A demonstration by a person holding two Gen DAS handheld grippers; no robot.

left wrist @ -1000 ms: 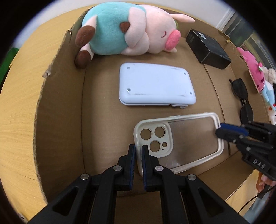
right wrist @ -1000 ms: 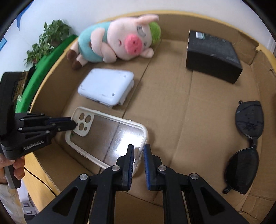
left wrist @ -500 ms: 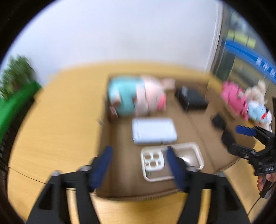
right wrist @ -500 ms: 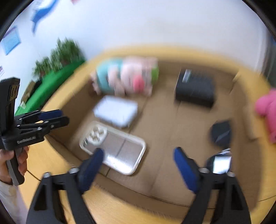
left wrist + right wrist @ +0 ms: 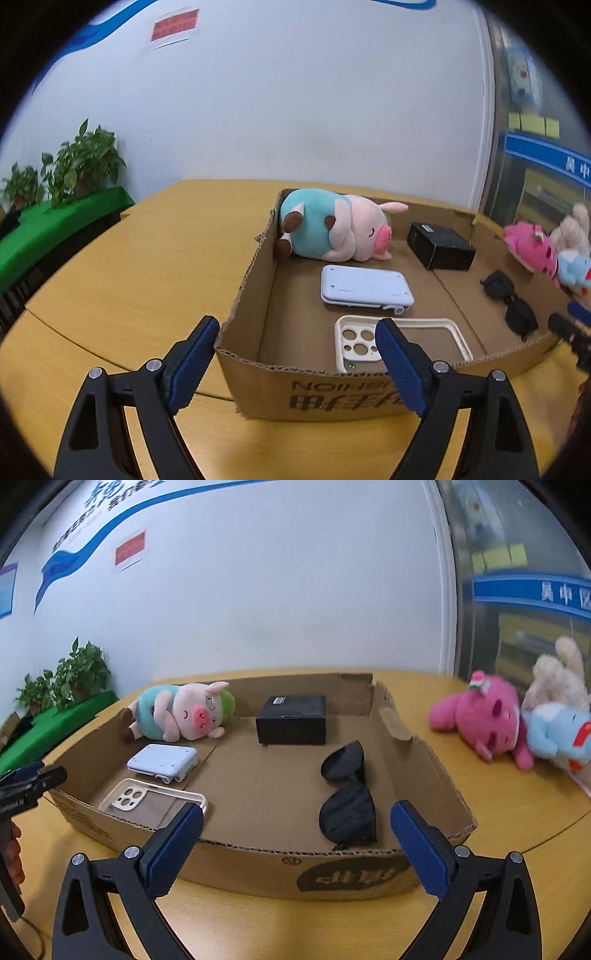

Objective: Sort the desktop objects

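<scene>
Inside the cardboard box [image 5: 258, 288], a cream clear-backed phone case [image 5: 402, 343] lies flat; both grippers gape wide, empty.

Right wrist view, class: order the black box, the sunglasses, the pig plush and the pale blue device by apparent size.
1. pig plush
2. black box and sunglasses: alike; sunglasses lie nearer
3. pale blue device
</scene>
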